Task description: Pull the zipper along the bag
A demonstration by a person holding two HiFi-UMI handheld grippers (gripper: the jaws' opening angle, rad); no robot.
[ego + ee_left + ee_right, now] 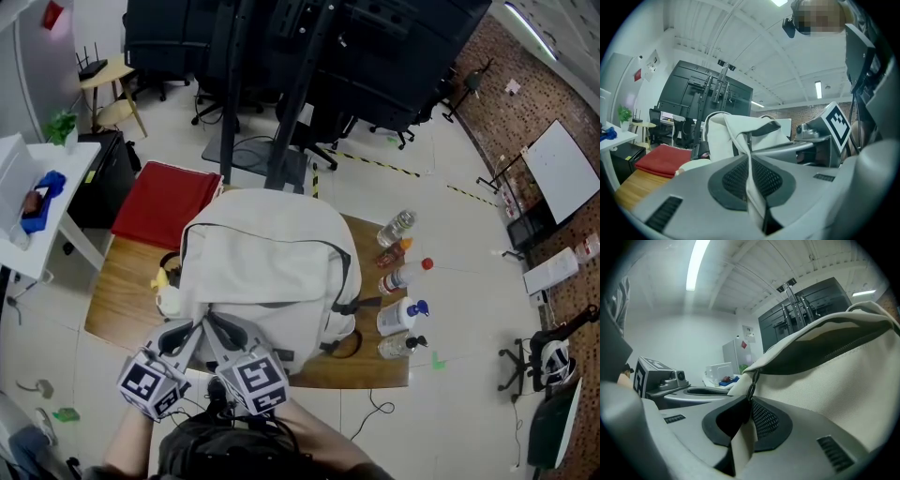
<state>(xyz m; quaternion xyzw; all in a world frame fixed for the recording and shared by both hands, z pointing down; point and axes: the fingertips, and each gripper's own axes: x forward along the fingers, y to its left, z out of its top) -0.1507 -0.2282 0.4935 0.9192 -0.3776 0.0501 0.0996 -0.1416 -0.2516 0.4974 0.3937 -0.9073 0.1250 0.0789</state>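
We see the cream bag (267, 262) standing on the wooden desk (117, 295), filling most of the middle of it. In the head view both grippers meet the bag at its near lower corner, at about 7 o'clock from its centre, side by side and almost touching each other.

The left gripper (751, 161) has its jaws pressed together on a fold of the bag's cream fabric. The fold runs up from between the dark pads toward 12 o'clock and joins the body of the bag just beyond the jaw tips.

The right gripper (749, 404) sits just to the 3 o'clock side of the left one. Its jaws pinch the zipper pull (743, 439), a flat cream tab caught between the pads. From the tab a small metal link (752, 383) rises toward 12 o'clock to the corner of the bag. The dark zipper line (843, 350) runs away from there toward 2 o'clock, under a lifted flap of fabric.

A row of bottles (398, 281) stands on the desk at the bag's 3 o'clock side. A red pad (164, 202) lies at about 10 o'clock from the bag.
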